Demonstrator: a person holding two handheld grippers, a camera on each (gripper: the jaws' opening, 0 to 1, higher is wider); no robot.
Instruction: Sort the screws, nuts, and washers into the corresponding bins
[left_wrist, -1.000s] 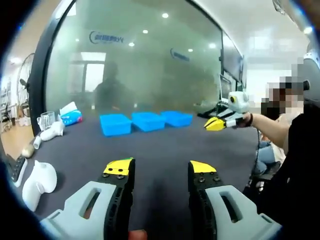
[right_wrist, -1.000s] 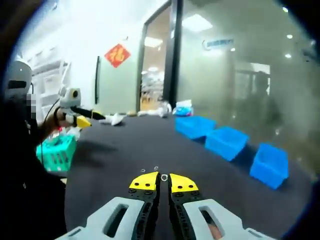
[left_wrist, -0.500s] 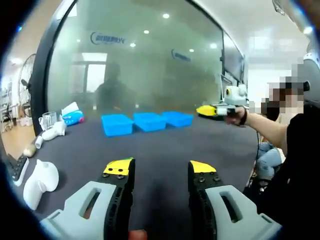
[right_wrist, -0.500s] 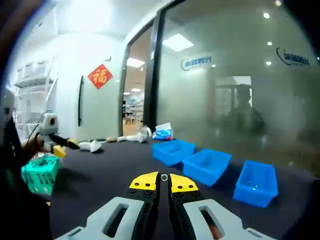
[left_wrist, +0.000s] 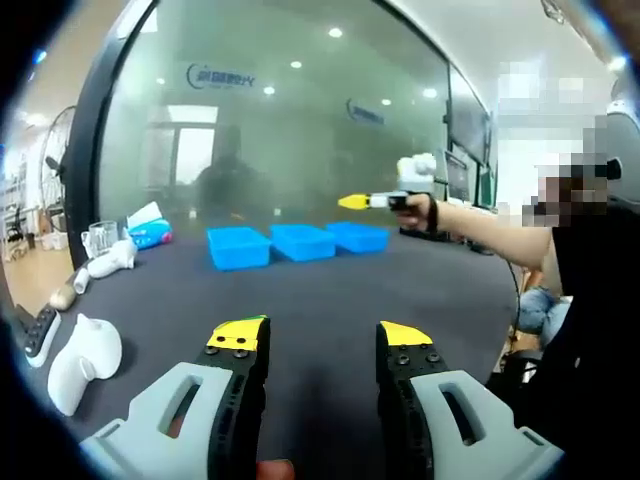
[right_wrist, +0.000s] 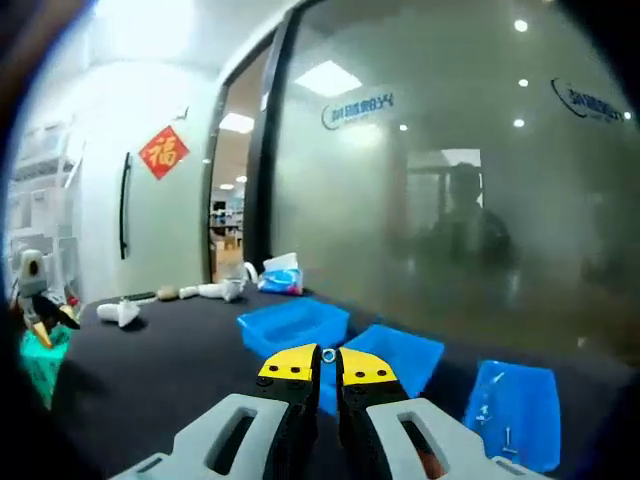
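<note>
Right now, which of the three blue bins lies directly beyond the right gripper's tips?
The middle bin: the right gripper, shut on a small ring, sits in front of it. The other bins flank it.

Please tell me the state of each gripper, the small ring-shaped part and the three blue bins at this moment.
left gripper: open, holding nothing.
right gripper: shut on the small ring, raised over the bins.
small ring: pinched at the jaw tips.
three blue bins: upright, open-topped; the far right one holds a few small parts.

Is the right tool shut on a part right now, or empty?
Shut on a part: the right tool has its yellow tips nearly together, pinching a small metal ring.
</note>
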